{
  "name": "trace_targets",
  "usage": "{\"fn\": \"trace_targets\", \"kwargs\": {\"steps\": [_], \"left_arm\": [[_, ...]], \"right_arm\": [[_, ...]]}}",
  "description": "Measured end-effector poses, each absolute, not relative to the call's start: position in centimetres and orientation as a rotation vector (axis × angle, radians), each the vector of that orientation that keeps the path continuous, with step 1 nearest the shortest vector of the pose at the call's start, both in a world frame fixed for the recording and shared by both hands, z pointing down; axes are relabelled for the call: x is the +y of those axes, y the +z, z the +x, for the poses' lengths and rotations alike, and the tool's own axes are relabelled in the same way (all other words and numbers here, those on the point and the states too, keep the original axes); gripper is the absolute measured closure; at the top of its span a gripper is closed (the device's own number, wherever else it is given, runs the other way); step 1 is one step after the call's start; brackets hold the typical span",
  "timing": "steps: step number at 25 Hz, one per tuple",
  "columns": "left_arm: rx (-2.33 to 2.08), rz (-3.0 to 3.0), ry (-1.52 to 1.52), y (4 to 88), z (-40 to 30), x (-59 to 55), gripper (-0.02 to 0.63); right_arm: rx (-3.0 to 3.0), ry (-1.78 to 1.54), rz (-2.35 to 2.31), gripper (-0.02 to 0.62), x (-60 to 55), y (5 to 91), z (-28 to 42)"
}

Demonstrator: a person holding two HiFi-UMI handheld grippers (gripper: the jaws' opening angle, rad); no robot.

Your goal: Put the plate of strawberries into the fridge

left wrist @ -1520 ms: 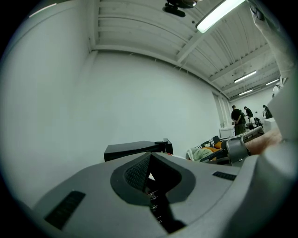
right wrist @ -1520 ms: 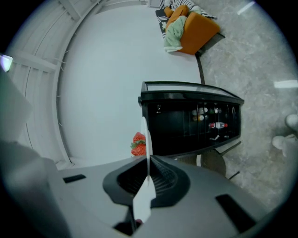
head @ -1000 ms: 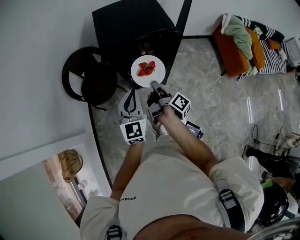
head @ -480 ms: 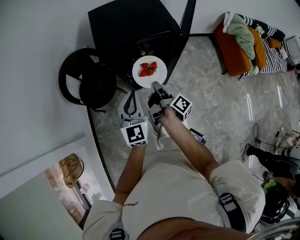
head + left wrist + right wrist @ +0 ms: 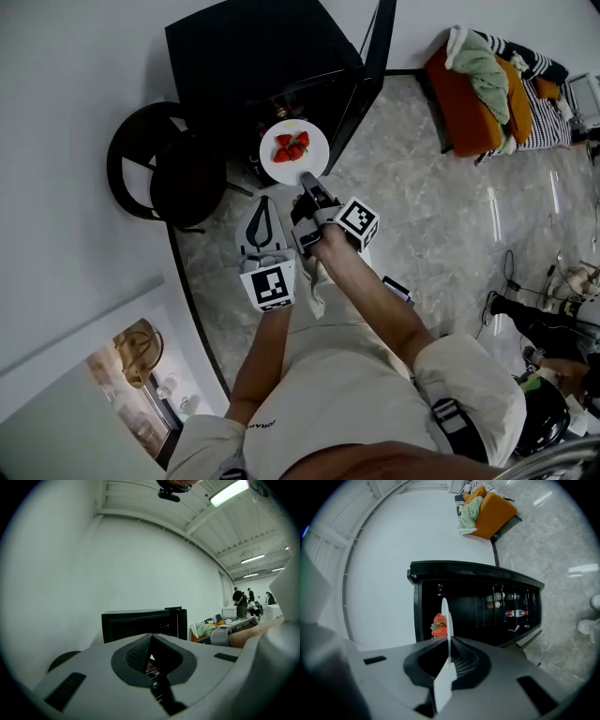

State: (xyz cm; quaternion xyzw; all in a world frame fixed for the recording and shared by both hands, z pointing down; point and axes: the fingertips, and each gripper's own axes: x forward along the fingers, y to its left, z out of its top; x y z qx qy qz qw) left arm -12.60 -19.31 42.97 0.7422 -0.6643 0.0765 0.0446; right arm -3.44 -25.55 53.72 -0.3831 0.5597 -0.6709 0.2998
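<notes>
A white plate (image 5: 293,151) with a few red strawberries (image 5: 290,145) hangs before the open front of the low black fridge (image 5: 253,56). My right gripper (image 5: 307,181) is shut on the plate's near rim. In the right gripper view the plate (image 5: 445,616) stands edge-on between the jaws, with the strawberries (image 5: 439,625) on its left face and the fridge's dark inside (image 5: 473,611) behind. My left gripper (image 5: 265,202) is to the left of the right one and nearer me, its tips together on nothing. It (image 5: 151,637) points at the fridge (image 5: 140,623).
The fridge door (image 5: 367,75) stands open to the right, with bottles (image 5: 513,613) on shelves inside the fridge. A black round chair (image 5: 164,169) stands left of the fridge. An orange seat with clothes (image 5: 487,84) is at the far right. Cables (image 5: 525,281) lie on the marble floor.
Both grippers have sunk a little and moved toward the fridge's open front, and the plate has gone with the right one. The grip on the rim is unchanged.
</notes>
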Motion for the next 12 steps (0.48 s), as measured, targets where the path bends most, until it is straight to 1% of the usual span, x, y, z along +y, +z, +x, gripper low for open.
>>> {"fn": "trace_targets", "kwargs": {"steps": [12], "left_arm": [[-1.991, 2.295, 0.262, 46.0, -11.8, -20.5, 0.606]], "right_arm": [[1.467, -1.787, -1.047, 0.572, -27.9, 57.3, -3.9]]}}
